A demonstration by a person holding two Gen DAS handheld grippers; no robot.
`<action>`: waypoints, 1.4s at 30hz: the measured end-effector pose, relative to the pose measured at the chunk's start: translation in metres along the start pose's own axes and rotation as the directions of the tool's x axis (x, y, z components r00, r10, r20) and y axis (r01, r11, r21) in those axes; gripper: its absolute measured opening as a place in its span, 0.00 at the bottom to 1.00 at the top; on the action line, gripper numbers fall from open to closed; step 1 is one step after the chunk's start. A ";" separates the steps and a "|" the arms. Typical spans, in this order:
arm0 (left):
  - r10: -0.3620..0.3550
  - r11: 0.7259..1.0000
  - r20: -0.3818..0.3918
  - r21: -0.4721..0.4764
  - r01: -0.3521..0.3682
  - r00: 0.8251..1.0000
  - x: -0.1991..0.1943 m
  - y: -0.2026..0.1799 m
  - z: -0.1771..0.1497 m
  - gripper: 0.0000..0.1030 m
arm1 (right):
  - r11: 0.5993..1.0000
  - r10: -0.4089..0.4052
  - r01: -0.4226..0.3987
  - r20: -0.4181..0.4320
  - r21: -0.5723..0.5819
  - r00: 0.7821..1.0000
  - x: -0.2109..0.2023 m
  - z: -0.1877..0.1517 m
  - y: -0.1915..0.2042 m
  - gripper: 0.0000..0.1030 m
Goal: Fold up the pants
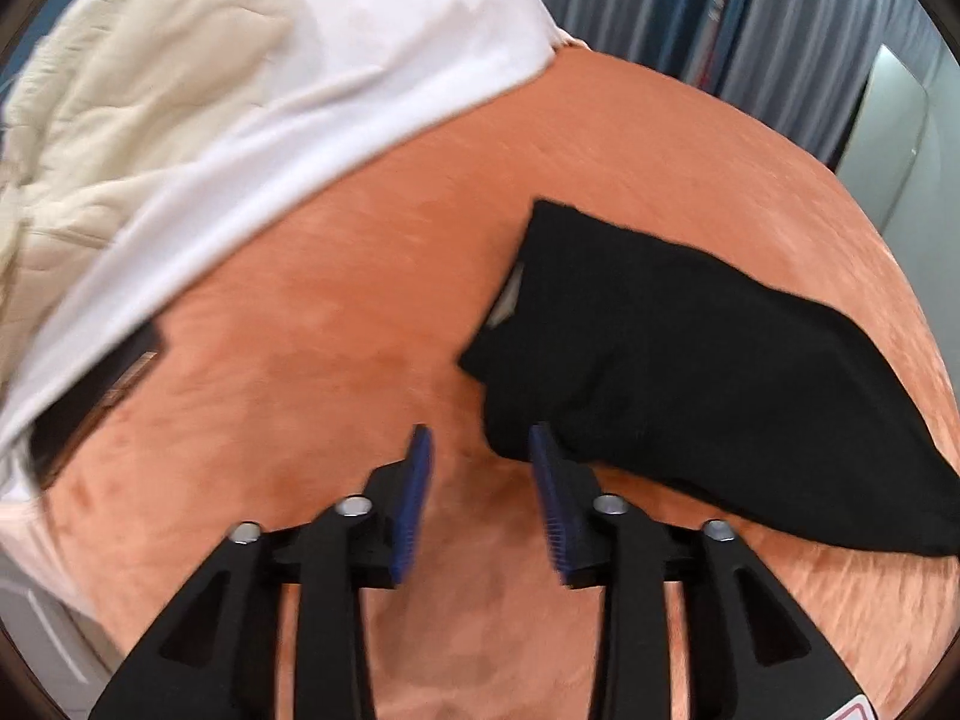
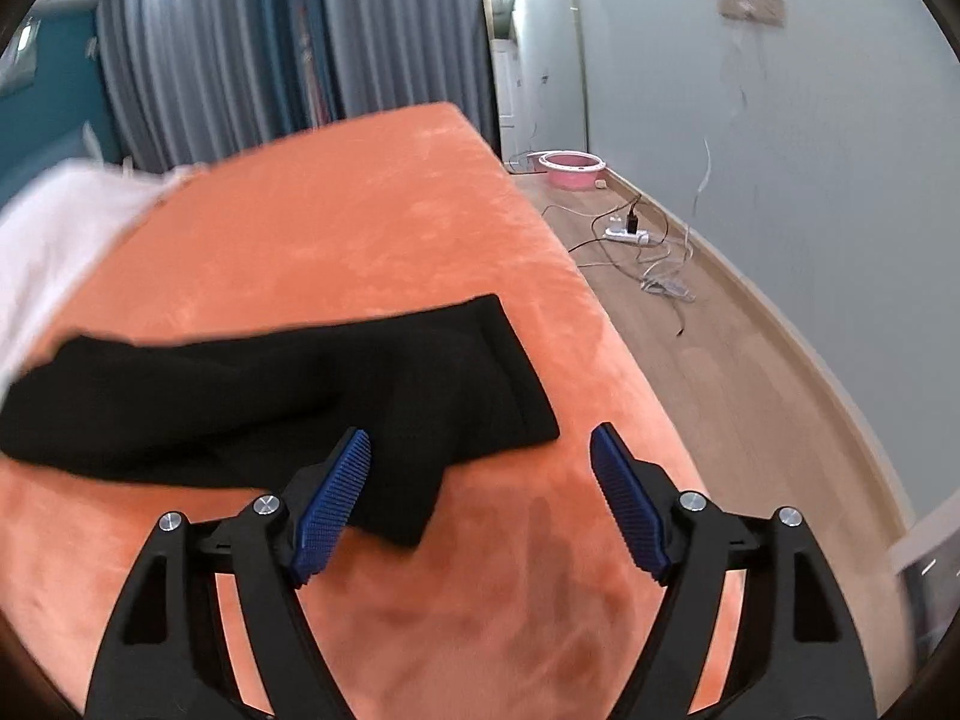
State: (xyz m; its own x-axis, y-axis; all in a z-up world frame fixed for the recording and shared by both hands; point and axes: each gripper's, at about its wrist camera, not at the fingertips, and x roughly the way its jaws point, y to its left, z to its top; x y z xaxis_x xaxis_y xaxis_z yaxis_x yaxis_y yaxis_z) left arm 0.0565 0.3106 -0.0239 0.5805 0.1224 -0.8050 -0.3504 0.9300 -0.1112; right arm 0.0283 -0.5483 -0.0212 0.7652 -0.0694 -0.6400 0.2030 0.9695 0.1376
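Lying on the orange bed [image 2: 336, 228], black pants [image 2: 252, 396] just ahead of both fingers; left gripper [image 1: 480, 450] narrowly parted, right gripper [image 2: 480, 456] wide, both empty. Soft, limp, light; best pinched at corners.

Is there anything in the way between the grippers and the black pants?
Nothing visible. The pants lie on the bare orange bed. The open right gripper already reaches over their near corner, and the open left gripper sits right at their edge. The white blanket lies off to the side.
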 end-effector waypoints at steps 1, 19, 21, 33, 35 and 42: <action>0.000 1.000 0.005 -0.011 0.000 1.000 -0.003 0.000 0.001 0.59 | 0.999 0.033 -0.033 0.005 0.039 0.999 -0.005 0.002 0.000 0.72; -0.105 0.949 -0.201 -0.312 0.038 0.974 0.054 -0.009 -0.001 0.77 | 0.986 0.156 -0.156 0.008 0.062 0.988 0.024 0.095 0.048 0.08; -0.100 0.953 -0.202 -0.301 0.035 0.974 0.053 -0.009 -0.001 0.77 | 0.983 0.126 -0.100 0.174 -0.154 0.977 -0.018 0.107 0.078 0.12; -0.049 0.968 -0.174 -0.250 0.004 0.984 0.049 -0.022 -0.012 0.79 | 0.997 -0.038 0.041 -0.048 0.062 0.998 -0.006 -0.004 -0.027 0.62; -0.047 0.962 -0.180 -0.274 -0.004 0.982 0.053 -0.024 -0.007 0.81 | 0.994 0.026 -0.019 -0.071 0.106 0.997 -0.001 0.013 -0.023 0.68; 0.023 0.968 -0.180 -0.242 -0.067 0.983 0.059 -0.037 -0.005 0.84 | 0.999 0.027 -0.033 -0.285 -0.015 0.958 0.083 0.051 0.032 0.05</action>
State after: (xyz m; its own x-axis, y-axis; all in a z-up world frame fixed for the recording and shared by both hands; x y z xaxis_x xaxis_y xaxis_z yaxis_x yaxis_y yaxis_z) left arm 0.1004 0.2816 -0.0697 0.4308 0.0792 -0.8990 -0.5554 0.8084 -0.1950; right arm 0.1294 -0.5353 -0.0317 0.5648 0.0267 -0.8248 0.1683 0.9747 0.1468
